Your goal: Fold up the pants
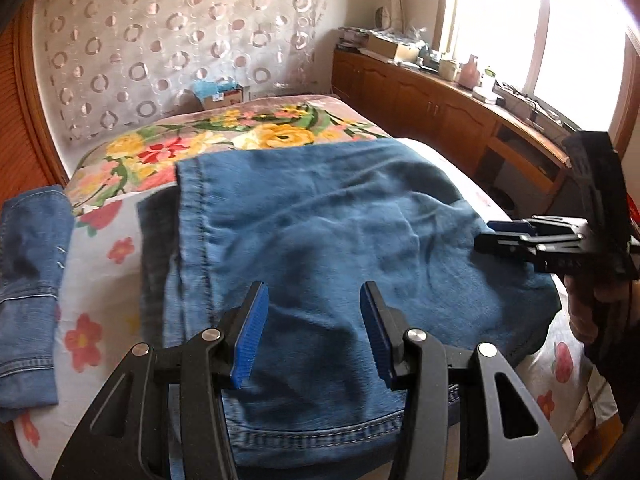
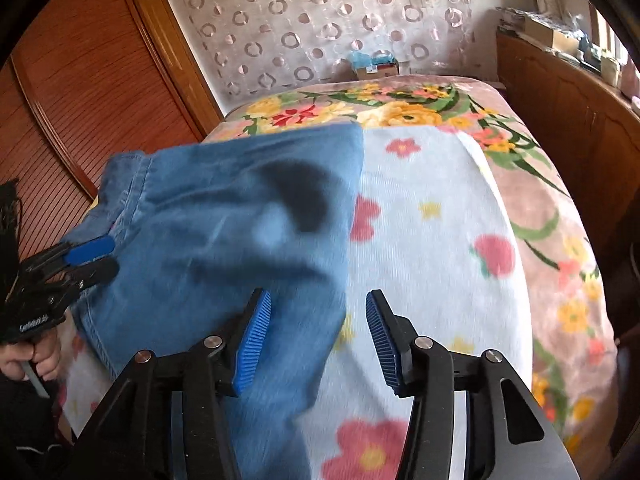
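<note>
A bed [image 1: 112, 264] fills most of both views. It is covered with a white blanket [image 2: 432, 240] printed with red and pink flowers, and at the far end lies a pinkish cover [image 1: 280, 128] with large yellow and red roses. Behind the bed hangs a sheer curtain [image 1: 168, 40] with a ring pattern. A reddish wooden slatted door [image 2: 88, 92] stands at one side, and a long wooden cabinet [image 1: 432, 100] runs under a bright window [image 1: 520, 20] at the other side, with small clutter on its top.

The blue jeans [image 1: 320, 220] lie flat on the blanket in the middle of the bed, folded over so that one layer rests on another; a stitched seam runs along their left side in the left wrist view, and a hem with double stitching is near the camera. A second denim garment [image 1: 28, 272], already folded, lies apart from them at the left edge of the bed.

The left gripper [image 1: 314, 336] hovers just over the near part of the jeans. Its jaws stand apart, and no cloth is between the blue pads [image 1: 250, 340]. The right gripper [image 2: 318, 340] is over the right edge of the jeans, where denim meets blanket. Its jaws are also apart and hold nothing; the cloth lies below them. A hand [image 2: 38, 356] on the left gripper's handle shows in the right wrist view.
</note>
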